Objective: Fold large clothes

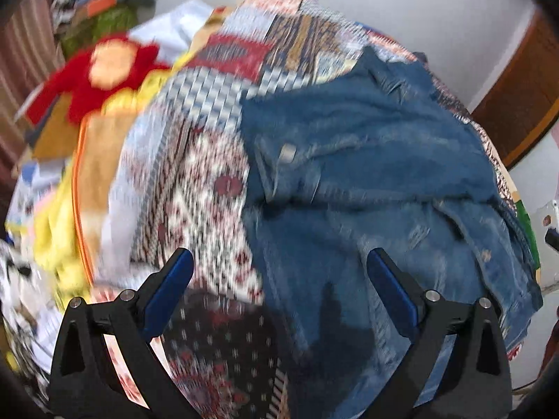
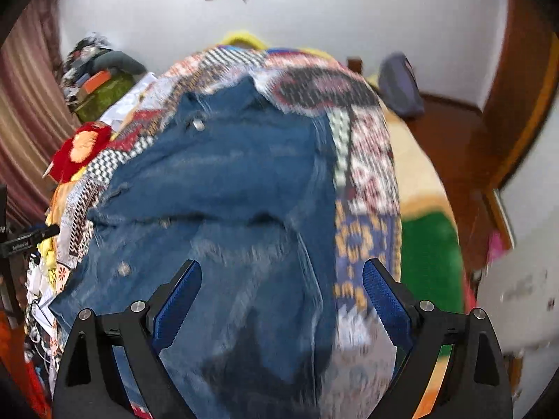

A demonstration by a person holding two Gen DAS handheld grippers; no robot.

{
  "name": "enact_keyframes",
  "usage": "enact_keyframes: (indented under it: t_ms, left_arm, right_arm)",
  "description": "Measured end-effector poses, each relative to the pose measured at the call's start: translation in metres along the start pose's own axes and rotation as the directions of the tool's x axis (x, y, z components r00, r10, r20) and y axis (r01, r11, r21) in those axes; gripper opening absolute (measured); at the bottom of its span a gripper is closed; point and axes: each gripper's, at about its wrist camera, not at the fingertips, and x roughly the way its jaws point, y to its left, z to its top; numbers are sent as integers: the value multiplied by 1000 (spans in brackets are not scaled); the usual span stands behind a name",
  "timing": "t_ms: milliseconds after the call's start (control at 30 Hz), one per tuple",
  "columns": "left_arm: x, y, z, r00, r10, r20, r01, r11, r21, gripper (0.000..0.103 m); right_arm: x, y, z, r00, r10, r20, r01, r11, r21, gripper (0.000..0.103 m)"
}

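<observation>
A blue denim jacket point(image 1: 367, 160) lies spread on a patchwork bedspread point(image 1: 195, 160). In the left wrist view my left gripper point(image 1: 279, 265) is open and empty, hovering over the jacket's left edge where it meets the bedspread. In the right wrist view the jacket point(image 2: 227, 181) fills the middle, with metal buttons showing. My right gripper point(image 2: 281, 276) is open and empty above the jacket's right edge, next to the bedspread point(image 2: 363, 160). Both views are motion-blurred.
A pile of clothes lies at the left: a red and orange garment point(image 1: 104, 66), yellow cloth point(image 1: 52, 230), a green bundle point(image 2: 104, 94). A curtain point(image 2: 24, 122) hangs at left. A wooden door point(image 2: 517, 104) and a green blanket point(image 2: 429, 255) are at right.
</observation>
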Motion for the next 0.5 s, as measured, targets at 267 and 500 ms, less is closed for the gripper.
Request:
enact_keyframes:
  t_ms: [267,500]
  left_arm:
    - [22,25,-64,983,-142,-121,118,976,-182,100]
    - [39,12,-84,948,-271,-165,221,937,-271,100]
  right_arm:
    - [4,-21,-55,997,2,-72,5,995,100,93]
    - [19,-37,-85,993,71,-98,-46,969,243,93]
